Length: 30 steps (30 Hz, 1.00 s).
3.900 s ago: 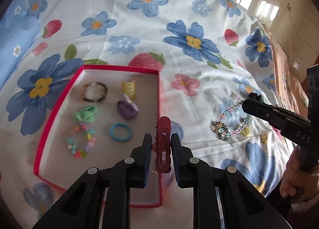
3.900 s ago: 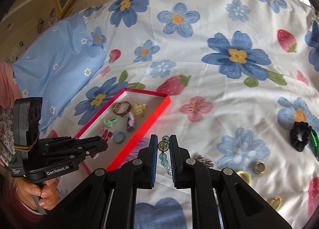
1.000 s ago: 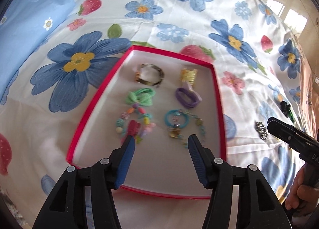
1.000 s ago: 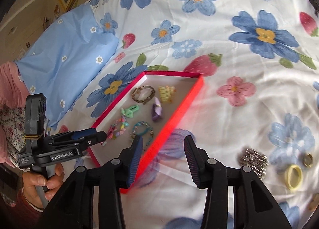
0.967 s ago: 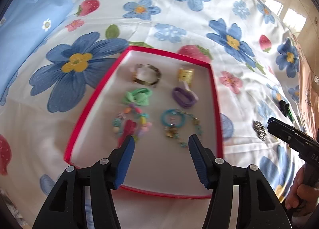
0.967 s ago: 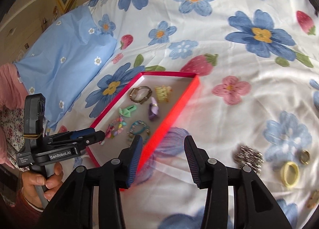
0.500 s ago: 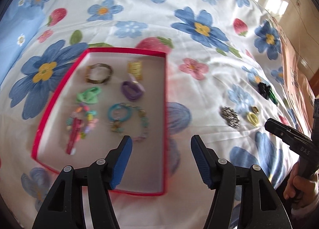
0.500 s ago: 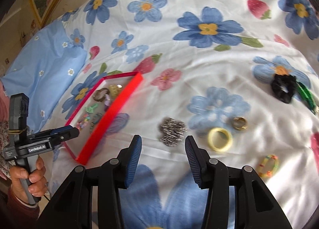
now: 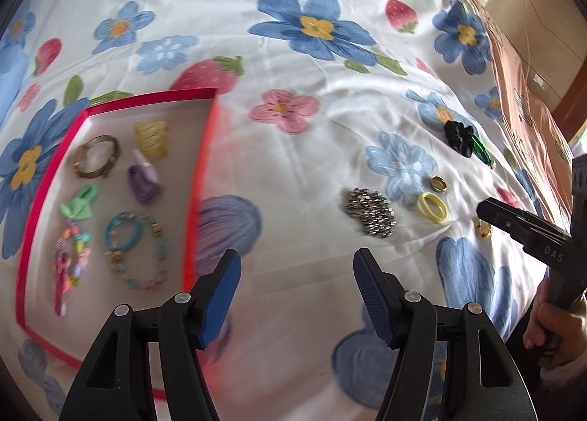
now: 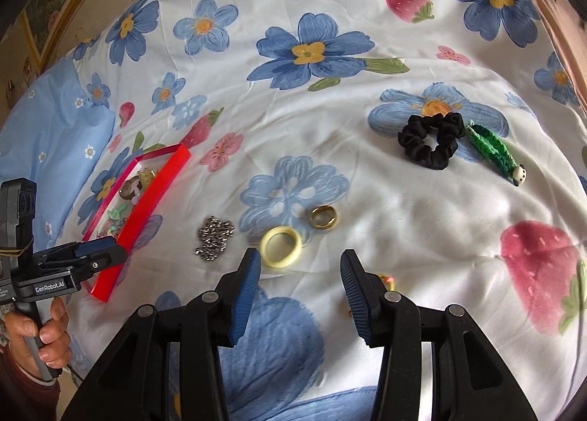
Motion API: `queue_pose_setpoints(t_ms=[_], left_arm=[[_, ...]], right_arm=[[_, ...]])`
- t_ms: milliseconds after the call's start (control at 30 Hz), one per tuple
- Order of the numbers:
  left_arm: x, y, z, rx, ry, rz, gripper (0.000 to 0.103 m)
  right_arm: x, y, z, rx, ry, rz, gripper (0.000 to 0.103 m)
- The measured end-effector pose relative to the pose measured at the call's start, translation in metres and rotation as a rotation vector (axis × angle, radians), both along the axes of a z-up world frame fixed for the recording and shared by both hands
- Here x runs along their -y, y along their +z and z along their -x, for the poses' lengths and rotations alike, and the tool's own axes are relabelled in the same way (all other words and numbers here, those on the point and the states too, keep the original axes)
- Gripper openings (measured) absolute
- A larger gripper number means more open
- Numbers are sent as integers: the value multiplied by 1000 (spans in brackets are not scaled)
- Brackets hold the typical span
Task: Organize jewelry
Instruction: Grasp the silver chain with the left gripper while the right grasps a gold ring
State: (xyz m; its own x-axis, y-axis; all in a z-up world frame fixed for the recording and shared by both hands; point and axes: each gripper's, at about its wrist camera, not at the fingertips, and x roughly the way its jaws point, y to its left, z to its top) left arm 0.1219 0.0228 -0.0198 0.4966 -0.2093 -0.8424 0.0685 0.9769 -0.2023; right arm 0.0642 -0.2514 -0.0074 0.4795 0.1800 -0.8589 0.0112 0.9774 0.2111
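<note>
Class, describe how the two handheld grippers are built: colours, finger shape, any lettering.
Both are black plastic with ribbed blue pads. The left gripper reads "GenRobot.AI" on its side and has a grey handle; the right gripper shows "DAS". A dark red cuff shows at the left hand.

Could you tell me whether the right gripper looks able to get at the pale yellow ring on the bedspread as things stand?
Probably yes. The right gripper is open and empty, and the pale yellow ring lies flat just ahead of its left jaw, apart from the gold ring, with nothing on top.
</note>
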Motion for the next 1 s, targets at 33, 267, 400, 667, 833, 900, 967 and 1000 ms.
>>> queue_pose_setpoints(t_ms=[33, 267, 400, 667, 833, 900, 967, 1000], left_arm=[[3, -1, -3, -2, -5, -1, 64], [30, -10, -26, -8, -55, -5, 64], [43, -19, -39, -11, -90, -2, 64], [64, -47, -69, -41, -129, -7, 64], [77, -59, -79, -30, -143, -42, 58], [79, -60, -78, -18, -148, -57, 43], [80, -61, -79, -14, -159, -54, 20], [80, -60, -78, -13, -162, -51, 18]], right_arm=[[1, -1, -2, -2, 1, 2, 46], [5, -10, -16, -18, 18, 29, 45], [4, -17, -26, -39, 38, 49, 43], [1, -31, -44, -73, 79, 76, 39], [-1, -42, -50, -90, 90, 84, 39], [-3, -44, -52, -87, 95, 95, 39], [-5, -47, -53, -81, 99, 112, 38], [-6, -47, -53, -78, 100, 119, 36]])
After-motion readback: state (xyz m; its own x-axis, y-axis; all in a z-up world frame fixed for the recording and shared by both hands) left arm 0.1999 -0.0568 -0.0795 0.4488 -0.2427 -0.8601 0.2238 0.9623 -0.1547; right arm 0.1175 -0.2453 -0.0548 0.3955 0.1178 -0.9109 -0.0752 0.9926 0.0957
